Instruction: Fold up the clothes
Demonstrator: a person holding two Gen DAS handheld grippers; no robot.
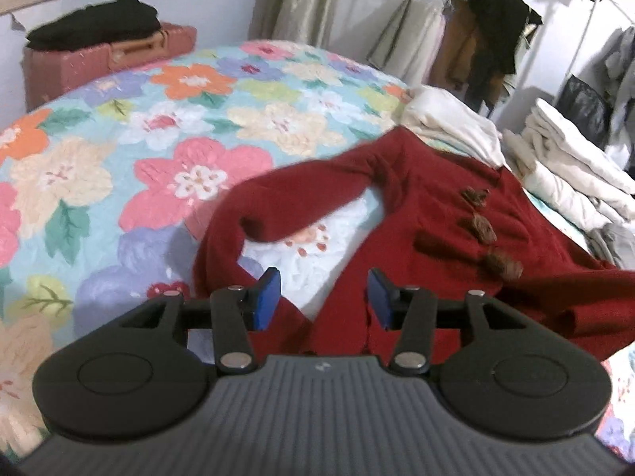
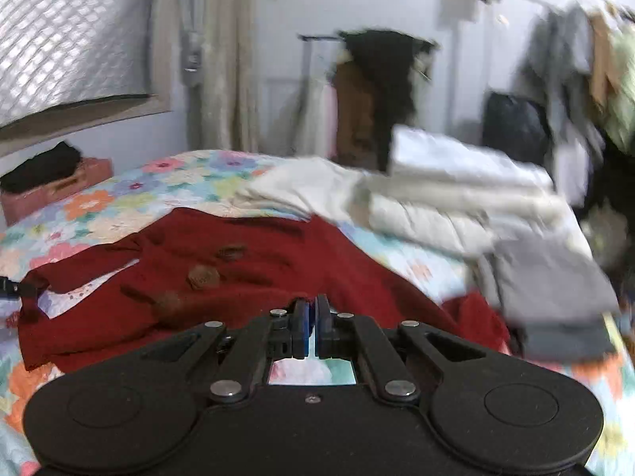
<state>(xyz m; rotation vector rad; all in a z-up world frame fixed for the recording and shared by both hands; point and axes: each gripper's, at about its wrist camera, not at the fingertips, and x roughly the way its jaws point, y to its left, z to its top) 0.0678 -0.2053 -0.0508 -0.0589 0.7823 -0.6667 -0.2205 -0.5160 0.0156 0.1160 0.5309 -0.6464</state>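
Observation:
A dark red cardigan (image 1: 436, 218) with brown toggle buttons (image 1: 480, 228) lies spread on a flowered bedspread (image 1: 158, 119), one sleeve bent out to the left. My left gripper (image 1: 323, 297) hovers over its lower hem, jaws open, blue pads apart and nothing pressed between them. In the right wrist view the cardigan (image 2: 258, 269) rises in a ridge toward my right gripper (image 2: 313, 309), whose pads are shut together on a fold of the red fabric at its near right side. The toggles (image 2: 203, 277) show to the left of that gripper.
Folded white bedding (image 1: 555, 166) and a grey garment (image 2: 555, 277) are piled on the bed's right side, close to the cardigan. A pink suitcase (image 1: 99, 59) with black clothes on top stands at the far left. A clothes rack (image 1: 488, 39) stands beyond the bed.

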